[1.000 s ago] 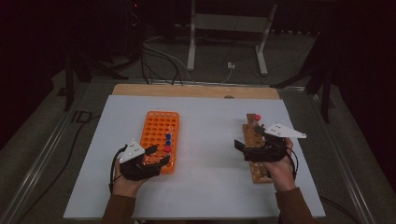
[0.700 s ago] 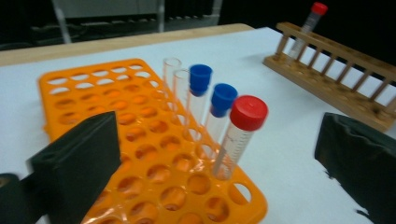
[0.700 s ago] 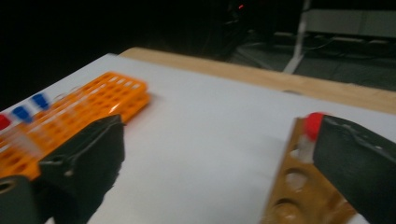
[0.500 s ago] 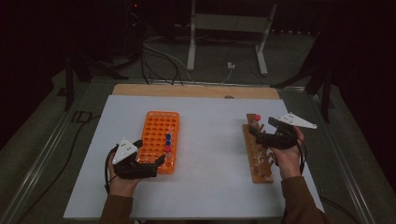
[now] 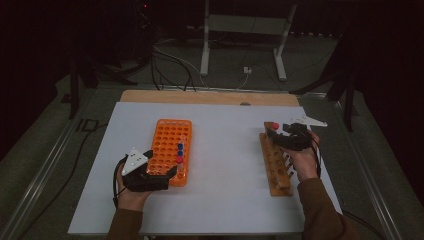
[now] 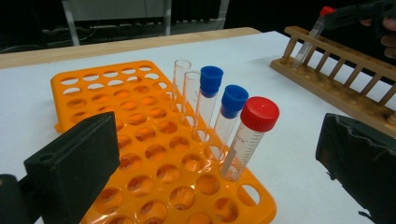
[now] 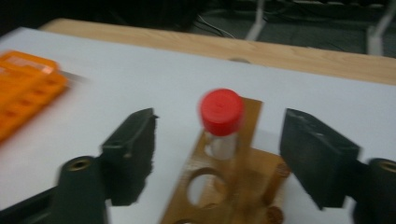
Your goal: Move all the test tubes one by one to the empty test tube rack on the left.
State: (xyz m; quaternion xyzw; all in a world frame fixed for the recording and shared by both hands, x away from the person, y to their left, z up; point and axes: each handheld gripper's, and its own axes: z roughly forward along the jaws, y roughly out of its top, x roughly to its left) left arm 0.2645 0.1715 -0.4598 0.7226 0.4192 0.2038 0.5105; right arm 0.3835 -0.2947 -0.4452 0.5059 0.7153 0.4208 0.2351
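Right gripper (image 5: 278, 134) hovers over the far end of the wooden rack (image 5: 276, 165), its jaws spread apart with a red-capped tube (image 7: 221, 122) standing between them and touching neither. In the right gripper view that tube sits in the rack's end hole, its cap smeared by motion blur and its lower part hidden inside the rack; the rack's near holes run off the bottom edge. From the high view the same red cap (image 5: 275, 126) is a small dot just beside the black jaws, and the person's right hand (image 5: 305, 160) covers part of the rack's right side. The left gripper (image 5: 159, 175) rests at the near left corner of the orange rack (image 5: 167, 142), jaws wide apart and holding nothing; in the left gripper view both jaws are cut off by the frame edges. Between them that view shows a row of tubes standing along the orange rack's right side: a second red-capped tube (image 6: 248, 136) nearest, two blue-capped tubes (image 6: 226, 114) behind it, then two uncapped clear ones (image 6: 186, 88) that are faint against the white table (image 5: 225, 150). Far up at the right of that view the other gripper's tip meets the tilted-looking tube at the wooden rack (image 6: 341, 79), too small to tell whether it touches. Beyond the table the floor is dark, with cables (image 5: 170, 65) and a metal stand (image 5: 240, 30) dimly visible.
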